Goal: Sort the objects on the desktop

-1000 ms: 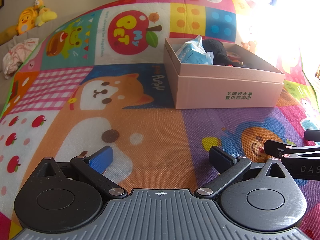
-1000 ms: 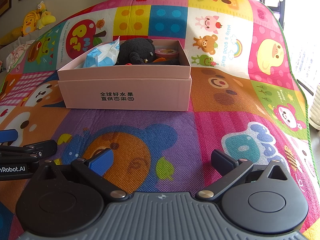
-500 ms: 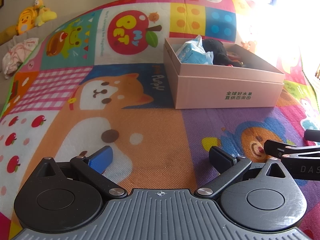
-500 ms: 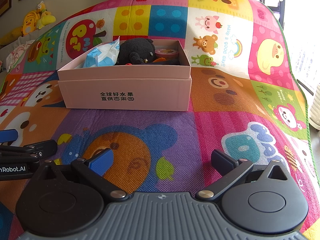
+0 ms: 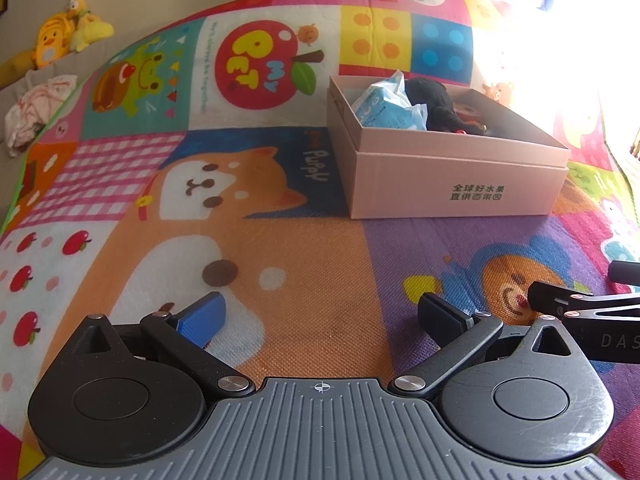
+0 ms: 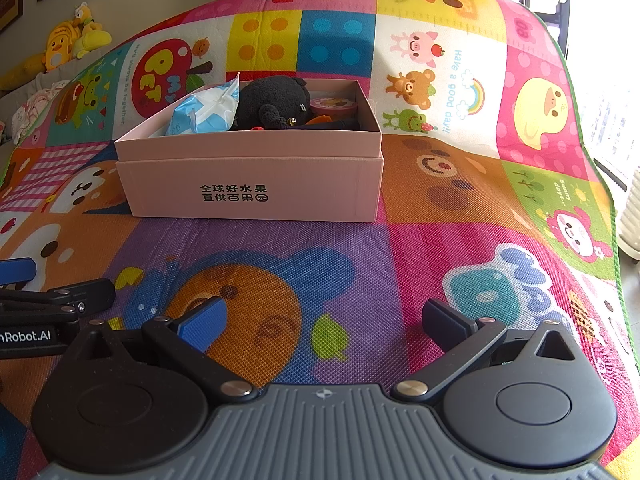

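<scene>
Both tools spread, empty: left tool (image 5: 320, 314), right tool (image 6: 324, 316). Box (image 6: 248, 184) at 12 holds plush (image 6: 276, 102), pack (image 6: 204, 110). Mat (image 6: 440, 200) looks clear; likely done, hold off.

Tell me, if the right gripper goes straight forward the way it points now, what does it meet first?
Probably the front wall of the pink box. The right gripper is open and empty, with only bare play mat between its fingers and the box. Its height above the mat is unclear, so it might scrape the mat first.
</scene>
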Motion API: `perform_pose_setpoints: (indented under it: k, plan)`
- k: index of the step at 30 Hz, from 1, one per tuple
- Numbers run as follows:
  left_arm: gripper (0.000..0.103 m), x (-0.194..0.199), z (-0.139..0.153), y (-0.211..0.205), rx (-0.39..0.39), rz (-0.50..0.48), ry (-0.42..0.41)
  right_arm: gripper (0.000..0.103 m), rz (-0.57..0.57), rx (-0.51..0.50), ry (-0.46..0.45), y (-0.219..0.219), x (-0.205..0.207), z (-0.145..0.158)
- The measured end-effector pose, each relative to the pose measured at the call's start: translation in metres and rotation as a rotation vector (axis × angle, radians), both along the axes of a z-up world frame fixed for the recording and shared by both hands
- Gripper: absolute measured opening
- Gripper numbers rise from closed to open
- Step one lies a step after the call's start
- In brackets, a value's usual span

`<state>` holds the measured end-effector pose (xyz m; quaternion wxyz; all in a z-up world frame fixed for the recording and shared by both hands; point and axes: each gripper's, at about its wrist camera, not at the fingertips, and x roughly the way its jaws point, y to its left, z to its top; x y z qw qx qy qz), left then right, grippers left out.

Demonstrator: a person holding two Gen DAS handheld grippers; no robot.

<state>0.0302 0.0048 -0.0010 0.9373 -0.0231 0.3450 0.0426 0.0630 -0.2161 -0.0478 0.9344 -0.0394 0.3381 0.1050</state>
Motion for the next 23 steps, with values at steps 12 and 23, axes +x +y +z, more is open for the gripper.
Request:
perform_pose_setpoints:
  k: [12,23]
  plan:
    - [0.103,0.0036,0.0046,0.0045,-0.024,-0.004,0.059,0.103,0.000,-0.001,0.000,0.0009,-0.0003,0.0003]
    - [0.103,0.0037,0.0051,0.0019,-0.015,-0.009,0.059,0.103,0.000,-0.001,0.000,0.0008,-0.0003,0.0003]
